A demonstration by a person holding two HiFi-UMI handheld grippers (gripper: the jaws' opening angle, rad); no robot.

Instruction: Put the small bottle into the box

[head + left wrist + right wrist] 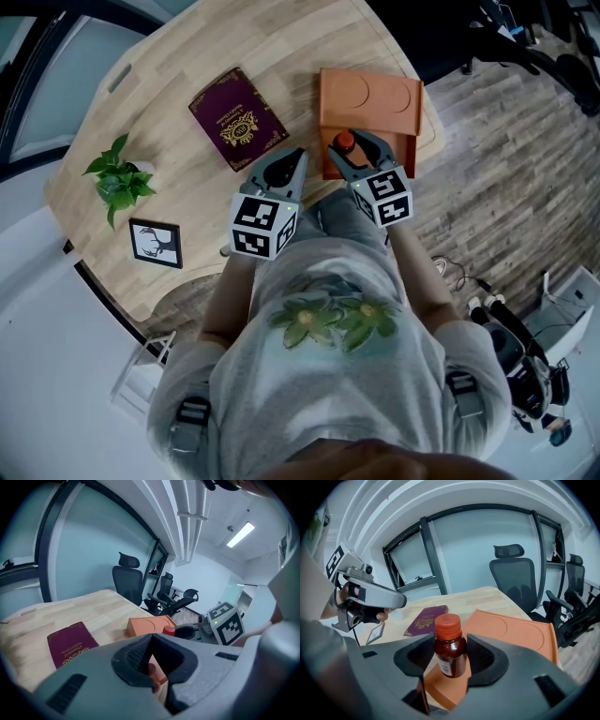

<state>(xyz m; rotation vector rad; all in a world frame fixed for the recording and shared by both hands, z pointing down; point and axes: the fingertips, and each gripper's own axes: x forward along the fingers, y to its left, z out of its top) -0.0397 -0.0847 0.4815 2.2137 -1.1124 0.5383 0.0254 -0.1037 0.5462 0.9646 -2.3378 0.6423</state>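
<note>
small bottle gripped at the box's near corner

the right claw (450,660) is clamping the small bottle (450,641) at its waist, centre frame, over the near corner of the orange box (520,630). the left claw (151,656) is sitting pinched together, holding nothing. the bottle is looking like glass: likely stiff, light, slick and breakable, so a hold below the cap seems best.

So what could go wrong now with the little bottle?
1. The right tongs pinch the small bottle only by its smooth sides, so it might slip or tip.
2. The box sits near the edge of the table, so a bump could push it off.
3. The left tongs hang close and might knock the bottle.
</note>
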